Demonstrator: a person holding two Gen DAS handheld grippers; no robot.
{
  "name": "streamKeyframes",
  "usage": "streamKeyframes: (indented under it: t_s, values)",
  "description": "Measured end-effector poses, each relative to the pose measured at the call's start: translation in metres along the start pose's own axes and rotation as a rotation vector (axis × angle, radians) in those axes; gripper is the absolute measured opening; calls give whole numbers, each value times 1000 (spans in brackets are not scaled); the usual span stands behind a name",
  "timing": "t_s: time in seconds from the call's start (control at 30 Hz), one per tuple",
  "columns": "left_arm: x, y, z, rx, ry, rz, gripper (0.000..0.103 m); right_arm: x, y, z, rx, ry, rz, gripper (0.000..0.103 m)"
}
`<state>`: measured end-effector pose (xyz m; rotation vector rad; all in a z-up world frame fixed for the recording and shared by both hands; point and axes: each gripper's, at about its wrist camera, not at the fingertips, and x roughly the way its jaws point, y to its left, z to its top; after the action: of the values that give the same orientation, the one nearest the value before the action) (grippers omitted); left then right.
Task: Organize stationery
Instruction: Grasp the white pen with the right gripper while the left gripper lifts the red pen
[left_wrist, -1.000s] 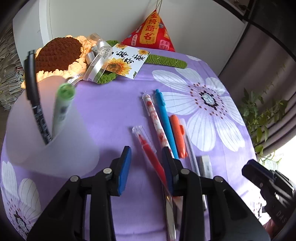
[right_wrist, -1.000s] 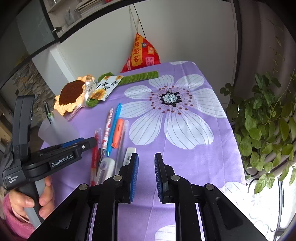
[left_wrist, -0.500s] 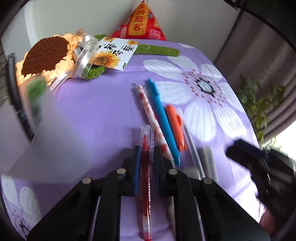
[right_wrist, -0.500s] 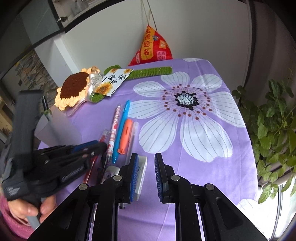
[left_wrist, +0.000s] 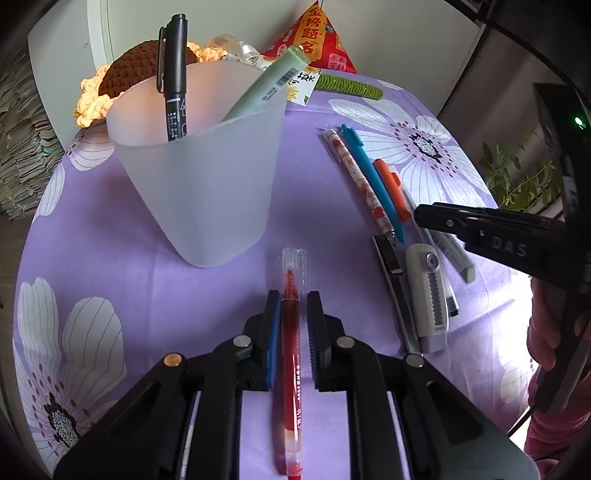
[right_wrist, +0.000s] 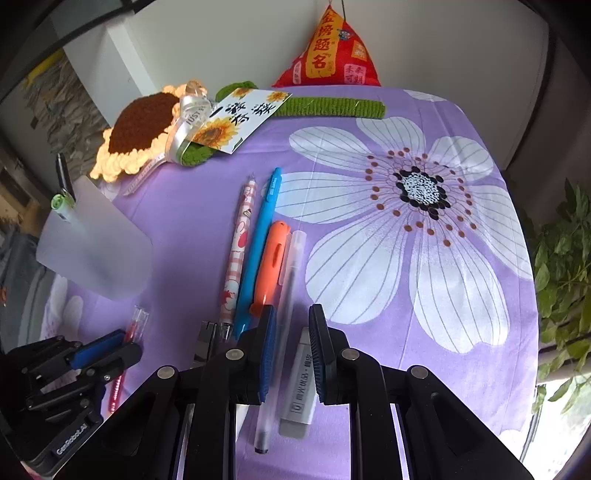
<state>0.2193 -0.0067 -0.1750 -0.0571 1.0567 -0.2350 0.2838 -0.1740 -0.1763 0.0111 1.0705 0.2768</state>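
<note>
My left gripper (left_wrist: 293, 297) is shut on a red pen (left_wrist: 291, 332) and holds it just in front of a frosted cup (left_wrist: 199, 166). The cup holds a black marker (left_wrist: 173, 74) and a green highlighter (left_wrist: 269, 83). My right gripper (right_wrist: 291, 314) is open, its jaws astride a clear pen (right_wrist: 286, 295) and a white marker (right_wrist: 301, 380) that lie on the purple cloth. A patterned pen (right_wrist: 240, 243), a blue pen (right_wrist: 260, 240) and an orange highlighter (right_wrist: 271, 264) lie just left of them.
A grey utility knife (left_wrist: 426, 295) and a black clip (left_wrist: 395, 288) lie right of the red pen. A crochet sunflower (right_wrist: 136, 136), a sunflower card (right_wrist: 236, 122) and a red pouch (right_wrist: 328, 51) sit at the back. A plant (right_wrist: 561, 266) stands off the right edge.
My left gripper closed on the red pen and carried it left toward the cup. My right gripper moved forward and down over the clear pen and white marker.
</note>
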Motion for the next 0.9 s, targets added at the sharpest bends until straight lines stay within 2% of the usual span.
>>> streamKeyframes:
  t_s: [0.23,0.37,0.73,0.83,0.9]
  values:
    - [3,-3,0,32,-13,-14,12,12,9,10,-28,57,-73,17]
    - [4,-3,1,39,-15,-22,12,19,12,23,-38,55,-126,17]
    - [6,-4,6,54,-20,-7,13,34,23,50,-65,66,-198,17]
    - [8,-7,9,64,-27,0,13,34,28,50,-68,72,-195,13]
    - [10,-8,10,67,-26,-3,12,31,25,50,-38,68,-160,13]
